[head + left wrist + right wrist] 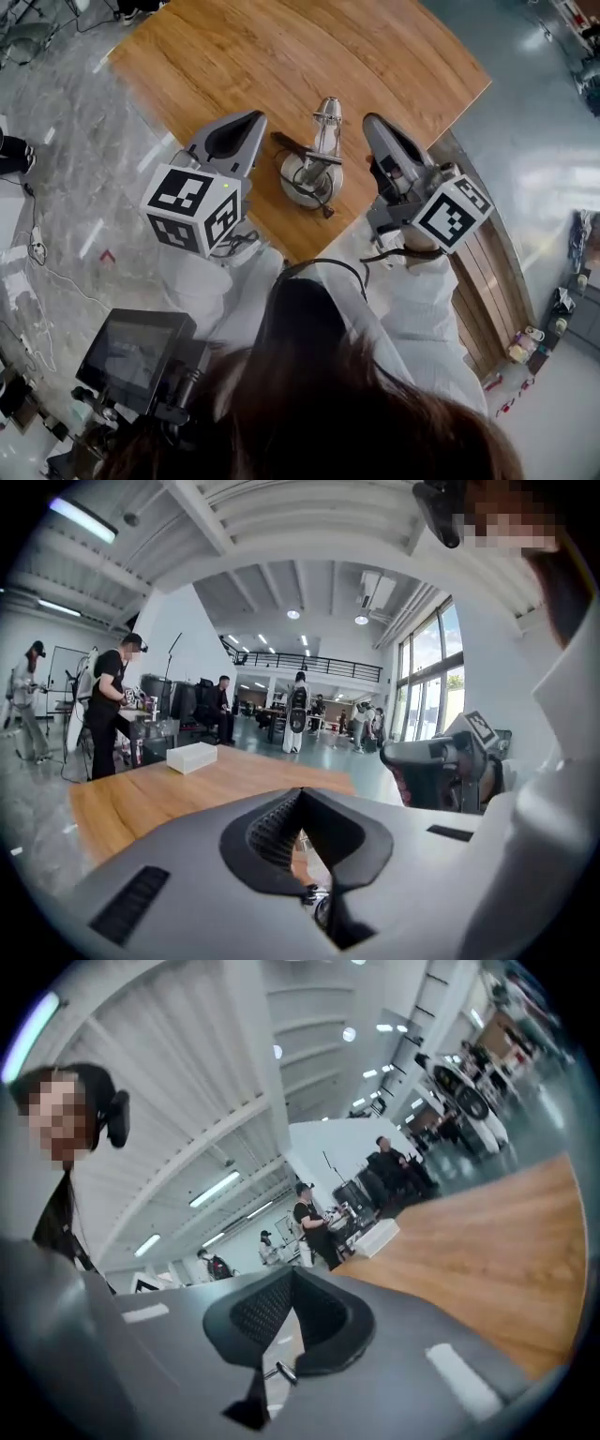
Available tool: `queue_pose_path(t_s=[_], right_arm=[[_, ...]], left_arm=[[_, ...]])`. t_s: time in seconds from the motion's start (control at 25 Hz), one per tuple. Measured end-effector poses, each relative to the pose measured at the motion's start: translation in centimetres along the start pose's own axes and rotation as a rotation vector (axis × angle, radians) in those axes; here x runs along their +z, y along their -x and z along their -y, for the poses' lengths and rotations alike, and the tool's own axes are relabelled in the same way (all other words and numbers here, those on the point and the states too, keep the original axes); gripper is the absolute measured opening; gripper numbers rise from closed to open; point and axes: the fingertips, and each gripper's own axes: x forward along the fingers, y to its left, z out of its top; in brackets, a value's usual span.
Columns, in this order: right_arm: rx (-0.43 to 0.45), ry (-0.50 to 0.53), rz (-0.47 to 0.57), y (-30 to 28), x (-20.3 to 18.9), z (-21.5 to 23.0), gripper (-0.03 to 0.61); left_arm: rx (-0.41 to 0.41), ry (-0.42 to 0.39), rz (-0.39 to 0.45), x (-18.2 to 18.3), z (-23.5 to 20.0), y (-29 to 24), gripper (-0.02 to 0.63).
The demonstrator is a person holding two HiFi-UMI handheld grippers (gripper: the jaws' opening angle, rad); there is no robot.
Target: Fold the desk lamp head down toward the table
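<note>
1. head view: desk lamp [314, 171], chrome, round base, on the wooden bench [225, 66] near its front edge. a dark arm runs up-left from the base and a silver head lies toward the far side. seen from above, its tilt cannot be told.
2. left gripper [247, 122]: grey body, marker cube at the rear, held above the bench just left of the lamp and clear of it.
3. right gripper [374, 122]: same make, just right of the lamp and clear of it. the lamp lies between the two grippers.
4. left gripper view: jaws of the left gripper [302, 795] pressed together with nothing between them. a small piece of the lamp [319, 899] shows through the gap beneath them. the right gripper [437, 766] is in sight at the right.
5. right gripper view: jaws of the right gripper [292, 1272] pressed together, empty. the picture is tilted, with the bench [487, 1241] rising to the right.
6. white box [191, 757]: on the far part of the bench, well apart from the lamp, also in the right gripper view [376, 1235].
7. surroundings: glossy grey floor [75, 141] and a dark screen [136, 352] at lower left in the head view. people [111, 705] stand in the hall beyond the bench.
</note>
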Motion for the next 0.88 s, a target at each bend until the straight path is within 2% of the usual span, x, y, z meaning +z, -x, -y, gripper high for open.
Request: queue_pose_path(t_s=[0.16,0.36,0.48,0.88], right_arm=[[-0.07,0.296,0.0,-0.4,0.0,-3.4,0.002],[-0.156,0.46,0.015,-0.5,-0.7,-4.2,0.002],[-0.186,0.479,-0.013,-0.4,-1.7,-3.7,0.0],[-0.184,0.442,-0.024,0.5,-2.3,-3.6,0.0]], left_arm=[[0.004,-0.033,0.077,3.1,3.3,-0.1,0.002],[-0.011,-0.068,0.096,3.4,5.7,-0.8,0.002],[-0.022,-0.062,0.085,2.7,6.1,-1.2,0.002],[-0.04,-0.063,0.076,2.4,7.1,-1.3,0.002]])
